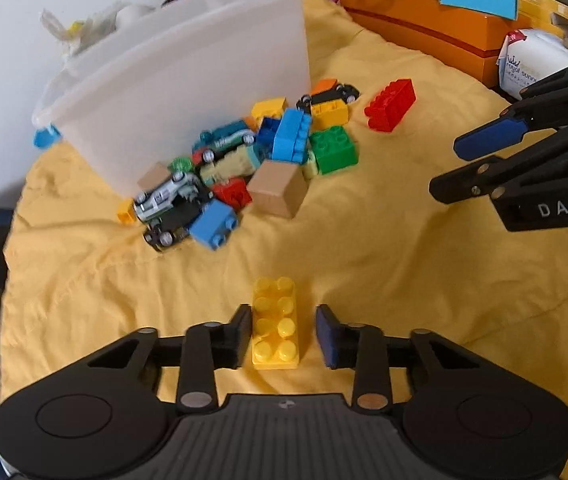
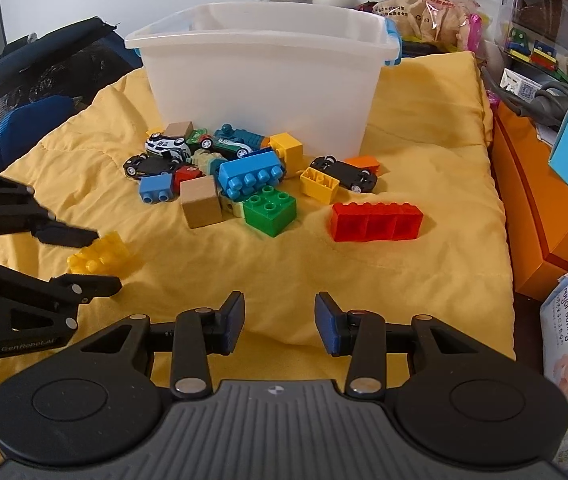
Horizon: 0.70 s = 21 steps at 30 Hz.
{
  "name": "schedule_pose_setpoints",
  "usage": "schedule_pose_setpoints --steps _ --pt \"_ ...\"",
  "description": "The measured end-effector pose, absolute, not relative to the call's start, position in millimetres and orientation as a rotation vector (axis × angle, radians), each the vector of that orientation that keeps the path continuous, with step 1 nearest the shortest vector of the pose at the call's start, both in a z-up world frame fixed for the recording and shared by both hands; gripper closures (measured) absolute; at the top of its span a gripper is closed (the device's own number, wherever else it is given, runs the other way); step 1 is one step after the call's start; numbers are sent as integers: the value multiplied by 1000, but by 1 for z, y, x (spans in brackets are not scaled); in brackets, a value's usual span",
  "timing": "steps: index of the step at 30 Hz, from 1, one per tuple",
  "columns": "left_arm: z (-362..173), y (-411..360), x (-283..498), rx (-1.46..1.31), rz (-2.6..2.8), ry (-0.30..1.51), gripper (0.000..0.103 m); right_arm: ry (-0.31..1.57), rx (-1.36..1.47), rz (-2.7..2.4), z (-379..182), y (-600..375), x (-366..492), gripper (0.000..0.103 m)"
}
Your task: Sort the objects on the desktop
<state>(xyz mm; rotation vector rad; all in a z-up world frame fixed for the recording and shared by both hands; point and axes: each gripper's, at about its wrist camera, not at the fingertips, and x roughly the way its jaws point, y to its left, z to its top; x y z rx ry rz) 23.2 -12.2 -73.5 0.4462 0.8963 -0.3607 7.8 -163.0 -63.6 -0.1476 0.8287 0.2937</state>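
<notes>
Yellow brick (image 1: pixel 275 323) between left hand-held gripper (image 1: pixel 284 334) pads, gap right side, seemingly unclamped.

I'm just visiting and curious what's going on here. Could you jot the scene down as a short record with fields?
Surface: yellow cloth
Container: clear plastic bin, upright, behind the toy pile
Pile: bricks, toy cars and a wooden block in front of the bin
Apart from pile: red brick
Left gripper: a yellow brick between its fingers, a gap showing on one side
Right gripper: open, nothing between its fingers
</notes>
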Motion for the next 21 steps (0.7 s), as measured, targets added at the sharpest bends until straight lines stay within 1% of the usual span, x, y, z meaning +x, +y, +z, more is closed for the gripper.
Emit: schedule_pose_setpoints --steps 6,10,12,14,17,18,20,21 --pt "-73 -9 21 397 -346 905 70 808 -158 298 -64 -162 13 60" --pt "-72 -8 19 397 -338 911 68 734 -213 329 -58 -155 28 59" --pt "-73 -7 18 384 -333 913 67 704 -259 364 -59 -149 39 54" --pt "-73 -7 18 374 -332 917 67 700 -298 420 -63 -143 54 54" --pt "-74 -2 20 336 -328 926 67 712 -332 450 -69 -140 76 51" --pt "-74 0 21 315 -325 931 67 711 -345 451 -71 -139 82 48" --pt "-74 4 22 281 -321 943 66 721 -328 478 -74 -140 91 43" --pt "-74 5 22 271 -320 947 66 740 -297 498 -76 -141 94 43"
